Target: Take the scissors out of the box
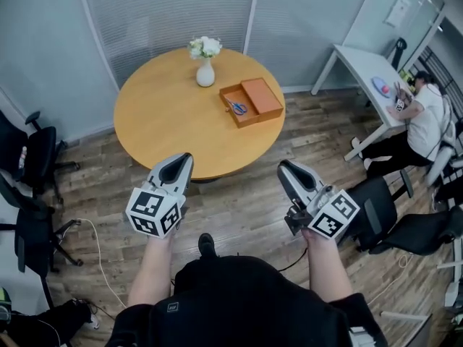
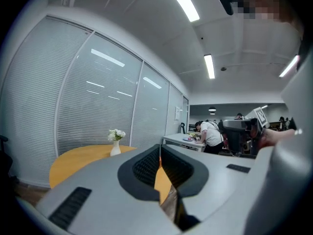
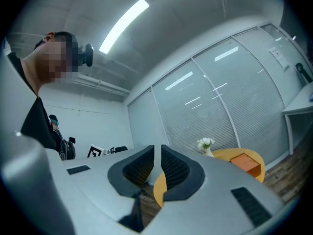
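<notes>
Scissors (image 1: 236, 108) lie in the open orange box (image 1: 246, 121), their blades too small to make out. Left gripper (image 1: 181, 162) and right gripper (image 1: 286, 168): jaws pressed together, empty.

Box (image 1: 262, 97) open above, vase (image 1: 205, 73) nearby

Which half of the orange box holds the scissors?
The left half, nearer the vase: it is open, with the scissors inside. The right half shows only a plain orange surface.
</notes>
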Available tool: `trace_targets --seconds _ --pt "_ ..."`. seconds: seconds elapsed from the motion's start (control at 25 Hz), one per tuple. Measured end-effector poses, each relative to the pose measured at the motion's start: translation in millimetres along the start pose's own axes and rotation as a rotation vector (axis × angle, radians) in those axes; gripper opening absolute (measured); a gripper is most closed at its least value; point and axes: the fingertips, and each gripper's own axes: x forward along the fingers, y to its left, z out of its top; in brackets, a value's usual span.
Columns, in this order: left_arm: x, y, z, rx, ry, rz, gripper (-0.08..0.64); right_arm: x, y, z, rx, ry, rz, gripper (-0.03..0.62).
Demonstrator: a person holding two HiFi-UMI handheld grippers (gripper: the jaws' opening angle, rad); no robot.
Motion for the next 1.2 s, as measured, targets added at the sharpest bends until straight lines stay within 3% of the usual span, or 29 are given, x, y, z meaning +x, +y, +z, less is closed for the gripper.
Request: trace_targets --seconds 0.4,0.72,1.0,1.2 --pt "32 77 14 0.025 0.005 -0.058 0.02 85 -21 2 -0.018 -0.039 -0.04 0.04" --pt "62 96 8 0.015 0.026 -0.102 0.02 102 -52 -10 0.001 0.0 -0.102 0.04" --pt "96 110 2 0.01 0.052 -0.089 0.02 122 -97 -9 0.019 0.011 -0.089 0.04" --pt "139 131 5 0.014 0.079 -0.044 0.02 152 -153 -6 0.042 0.025 -0.055 0.041"
